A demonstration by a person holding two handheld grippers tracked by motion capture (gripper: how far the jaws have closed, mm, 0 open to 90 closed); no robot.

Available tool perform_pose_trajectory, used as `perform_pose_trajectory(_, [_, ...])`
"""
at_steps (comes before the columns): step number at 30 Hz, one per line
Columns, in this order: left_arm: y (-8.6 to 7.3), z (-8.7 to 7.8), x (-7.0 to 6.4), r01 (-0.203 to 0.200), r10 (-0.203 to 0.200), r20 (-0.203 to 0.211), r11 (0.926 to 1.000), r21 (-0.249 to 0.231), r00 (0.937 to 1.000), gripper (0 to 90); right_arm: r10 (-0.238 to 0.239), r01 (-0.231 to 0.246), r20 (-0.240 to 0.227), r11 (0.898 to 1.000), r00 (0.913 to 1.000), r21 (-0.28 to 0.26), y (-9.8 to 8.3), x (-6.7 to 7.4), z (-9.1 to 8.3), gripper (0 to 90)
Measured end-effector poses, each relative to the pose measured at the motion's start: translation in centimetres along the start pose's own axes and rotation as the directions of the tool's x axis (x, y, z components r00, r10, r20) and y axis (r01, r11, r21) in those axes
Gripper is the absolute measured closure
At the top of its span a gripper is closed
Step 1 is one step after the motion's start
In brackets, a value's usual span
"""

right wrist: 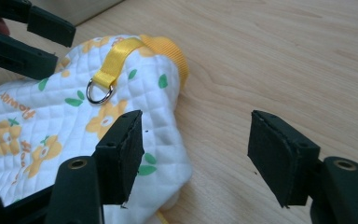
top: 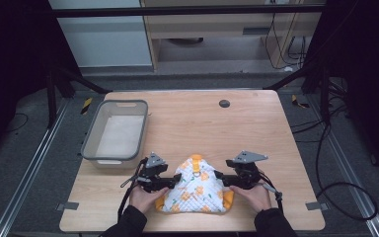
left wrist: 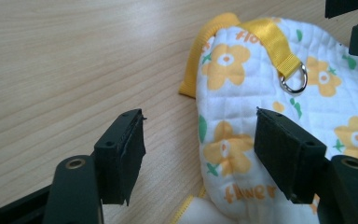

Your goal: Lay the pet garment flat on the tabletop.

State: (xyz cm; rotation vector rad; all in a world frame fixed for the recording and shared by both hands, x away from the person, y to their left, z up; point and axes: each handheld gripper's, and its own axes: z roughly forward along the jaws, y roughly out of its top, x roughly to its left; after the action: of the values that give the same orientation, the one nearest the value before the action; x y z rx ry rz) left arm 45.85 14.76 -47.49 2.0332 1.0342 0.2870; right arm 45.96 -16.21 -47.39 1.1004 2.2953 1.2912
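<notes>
Here the quilted flower-print garment (top: 196,188) lies by the desk (top: 256,128)'s near edge, between both hand-held grippers. From above, a grey bin (top: 114,132) sits at the left edge. The left hand-held gripper (left wrist: 198,151) gapes wide, straddling the garment's edge, gripping nothing; its view reveals a metal ring (left wrist: 293,81) on a yellow strap. The right hand-held gripper (right wrist: 196,154) likewise stands open, empty.

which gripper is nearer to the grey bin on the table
Left. The left gripper is at the left edge of the flowered quilted garment, just right of and below the grey bin. The right gripper is at the garment's right edge, farther from the bin.
</notes>
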Motion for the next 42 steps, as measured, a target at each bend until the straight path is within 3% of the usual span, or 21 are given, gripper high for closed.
perform_pose_trajectory(6, [-0.3,0.8,-0.1,-0.008,0.007,0.023,0.9995,0.030,0.9997,35.7,0.003,-0.002,-0.050,0.999,0.9988,0.033,-0.5,0.3,1.1,44.1])
perform_pose_trajectory(10, [-0.8,1.4,0.1,0.026,-0.029,0.071,0.9984,0.050,0.9970,43.0,0.010,-0.006,-0.070,0.998,0.9975,0.057,-0.7,0.4,1.4,51.3])
perform_pose_trajectory(16, [-1.0,1.7,0.2,0.030,-0.038,0.125,0.9974,0.065,0.9914,63.9,0.012,-0.005,-0.096,0.997,0.9953,0.071,-0.7,0.5,1.7,64.6])
perform_pose_trajectory(20, [-1.0,1.6,0.2,0.024,-0.032,0.120,0.9976,0.065,0.9923,81.4,0.025,-0.016,-0.106,0.997,0.9940,0.079,-0.7,0.5,1.7,75.9])
perform_pose_trajectory(22, [-1.0,1.4,0.1,0.025,-0.032,0.124,0.9981,0.056,0.9918,84.6,0.019,-0.012,-0.108,0.997,0.9939,0.072,-0.6,0.6,1.6,78.8])
perform_pose_trajectory(29, [0.3,-1.7,-0.5,-0.008,0.013,0.132,0.9993,-0.037,0.9911,86.2,-0.016,0.017,-0.110,1.000,0.9938,0.006,0.2,1.1,-0.6,81.5])
perform_pose_trajectory(35, [1.2,-4.7,-1.6,-0.055,0.071,0.137,0.9920,-0.114,0.9880,86.3,-0.052,0.043,-0.122,0.996,0.9911,-0.078,1.0,2.0,-3.2,81.5])
perform_pose_trajectory(42, [2.8,-7.1,-2.4,-0.079,0.103,0.136,0.9819,-0.172,0.9853,86.4,-0.105,0.086,-0.126,0.986,0.9865,-0.144,2.7,3.2,-5.5,81.6])
